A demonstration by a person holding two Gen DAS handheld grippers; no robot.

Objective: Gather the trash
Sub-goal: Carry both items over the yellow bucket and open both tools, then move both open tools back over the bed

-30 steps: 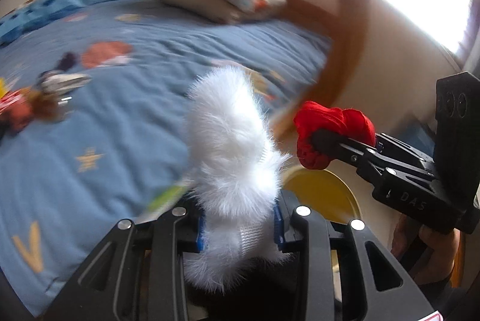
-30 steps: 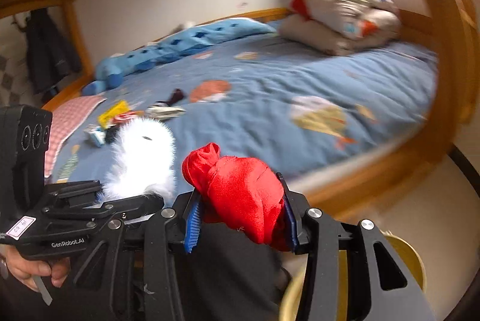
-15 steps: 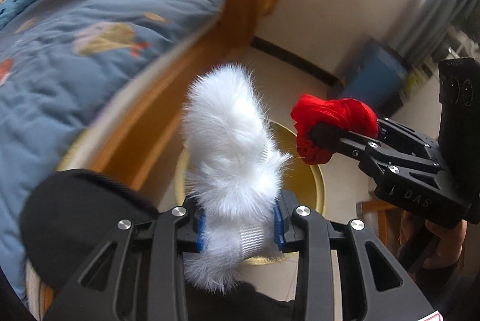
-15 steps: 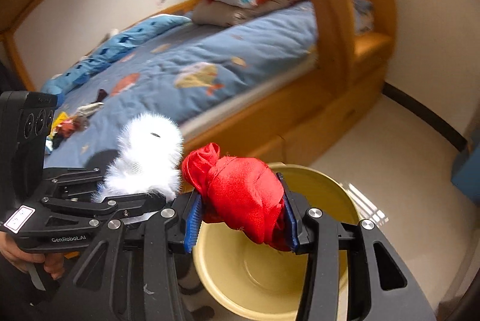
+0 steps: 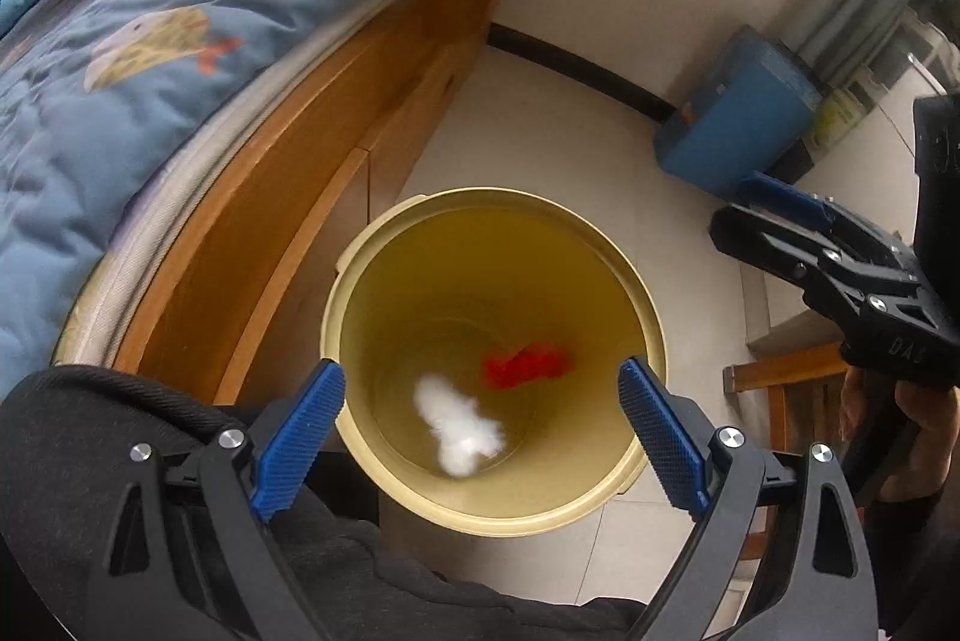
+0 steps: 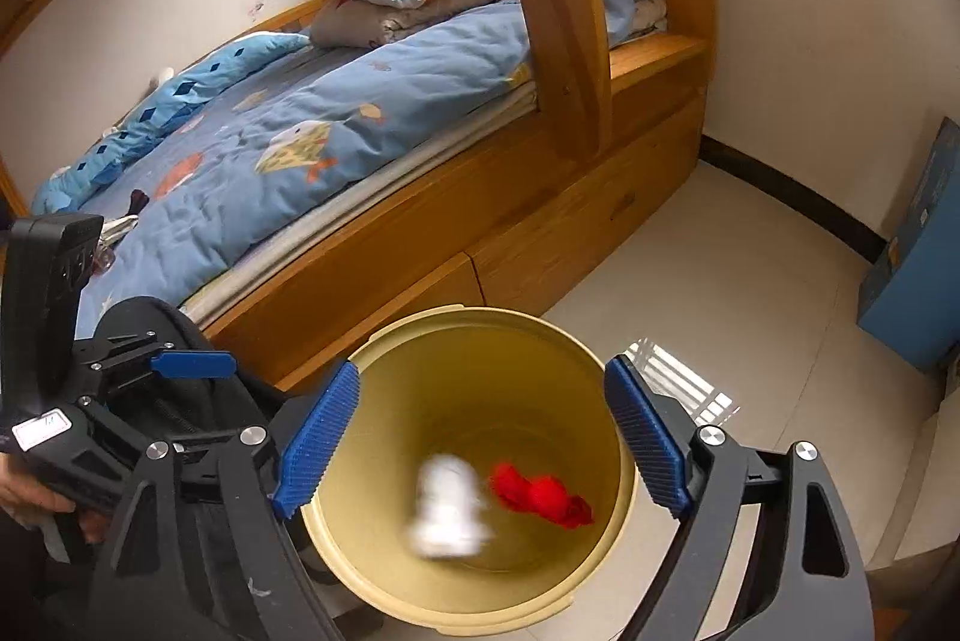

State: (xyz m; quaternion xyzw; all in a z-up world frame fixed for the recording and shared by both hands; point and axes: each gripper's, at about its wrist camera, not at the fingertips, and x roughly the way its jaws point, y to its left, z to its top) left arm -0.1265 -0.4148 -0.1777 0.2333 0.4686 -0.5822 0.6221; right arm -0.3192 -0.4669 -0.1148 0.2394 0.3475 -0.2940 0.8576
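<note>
A yellow bucket [image 5: 354, 281] stands on the floor beside the wooden bed; it also shows in the right wrist view [image 6: 618, 497]. Inside it are a white fluffy piece [image 5: 459, 425] and a red cloth [image 5: 528, 362], both blurred; they show in the right wrist view too, white [image 6: 447, 506] and red [image 6: 540, 497]. My left gripper [image 5: 480, 437] is open and empty above the bucket's near rim. My right gripper [image 6: 480, 446] is open and empty above the bucket; it also shows in the left wrist view [image 5: 774, 221], to the right of the bucket.
The wooden bed frame [image 6: 420, 257] with a blue quilt [image 6: 312, 131] runs left of the bucket. A curved wooden post [image 6: 558, 11] rises from the frame. Small items [image 6: 129, 215] lie on the quilt. A blue box [image 5: 738, 125] stands by the wall. A wooden stool [image 5: 780, 371] is at the right.
Both grippers have opened. The white fluffy piece and the red cloth have left the jaws and dropped into the yellow bucket. Both views have tipped down over the bucket.
</note>
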